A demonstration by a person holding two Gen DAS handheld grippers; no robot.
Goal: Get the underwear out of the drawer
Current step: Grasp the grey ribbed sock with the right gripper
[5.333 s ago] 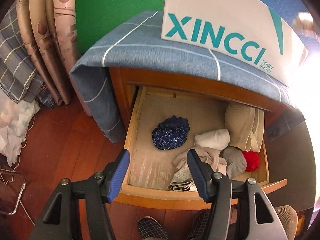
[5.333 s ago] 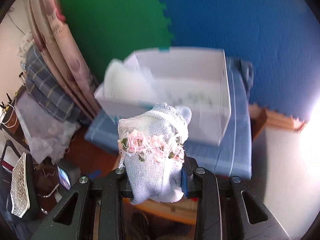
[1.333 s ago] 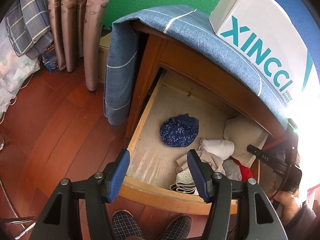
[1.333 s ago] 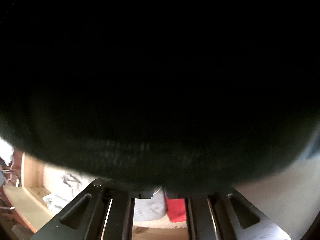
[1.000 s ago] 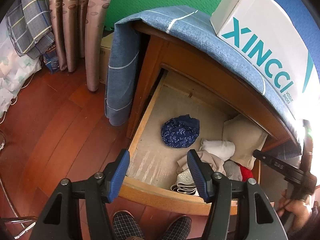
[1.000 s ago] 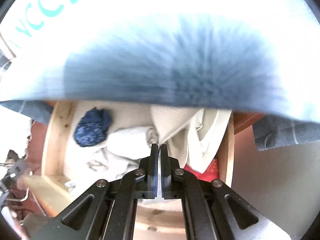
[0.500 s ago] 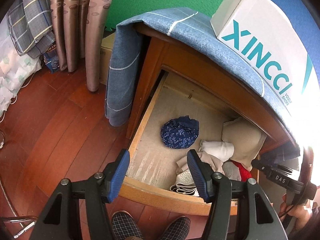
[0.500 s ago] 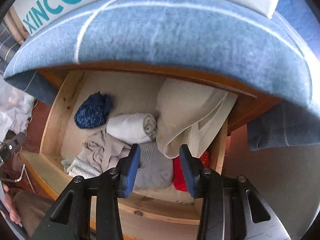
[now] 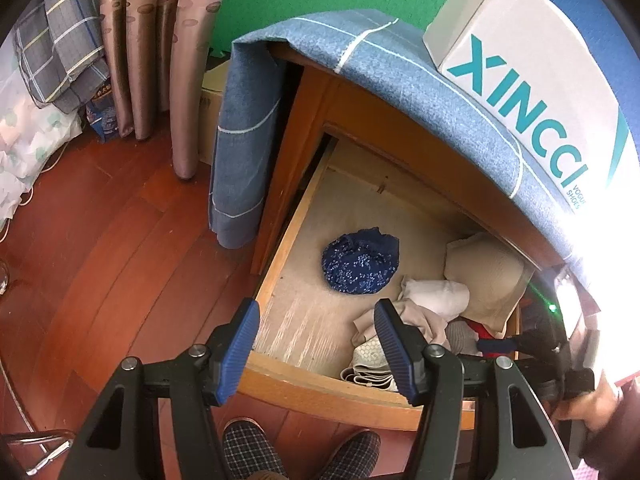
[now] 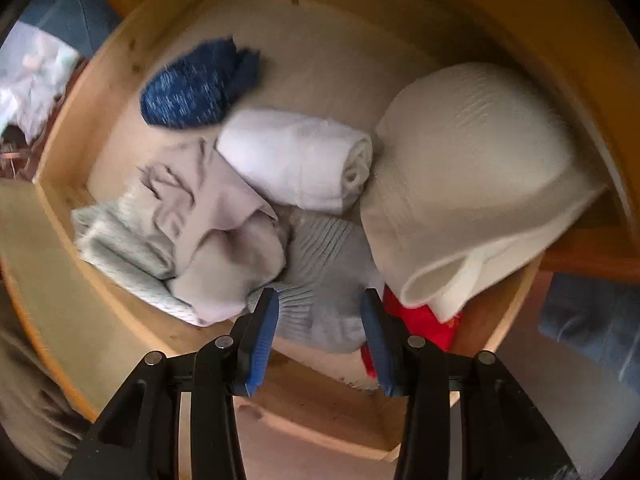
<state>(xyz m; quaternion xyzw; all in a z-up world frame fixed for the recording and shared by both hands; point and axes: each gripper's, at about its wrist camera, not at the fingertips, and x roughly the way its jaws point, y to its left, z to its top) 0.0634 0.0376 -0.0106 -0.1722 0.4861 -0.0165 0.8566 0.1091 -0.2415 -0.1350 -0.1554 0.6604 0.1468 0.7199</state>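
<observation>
A: What is seen from the left wrist view?

B: The left gripper [image 9: 316, 344] is held above the front left corner of the open drawer [image 9: 304, 384], low in the frame. Its jaws are parted and nothing is between them. A white shoe box [image 9: 532, 76] is set on a blue cloth [image 9: 400, 80] draped over the cabinet top, at the upper right.

A: And the right gripper?

B: In its own view the right gripper [image 10: 318, 334] is pointed down into the drawer, at the bottom centre. Its jaws are opening; a grey ribbed garment [image 10: 324, 280] is framed between them, but no pad is seen pressing on it. In the left wrist view the tool is glimpsed at the lower right edge, held by a hand [image 9: 596, 412].

A: Where is the underwear?

B: All of it is inside the drawer. A dark blue patterned piece [image 10: 196, 84] is lying alone at the upper left. A white rolled piece [image 10: 296, 160] is placed at the centre, touching a crumpled beige piece [image 10: 216, 232] below it on the left. A pale textured piece [image 10: 120, 248] is partly covered by the beige one. A large cream garment [image 10: 472, 184] is filling the right side, and a red item [image 10: 420, 320] is tucked under its lower edge.

A: Anything else?

B: Checked slippers [image 9: 244, 452] are seen on the wooden floor [image 9: 100, 240] at the bottom of the left wrist view.
</observation>
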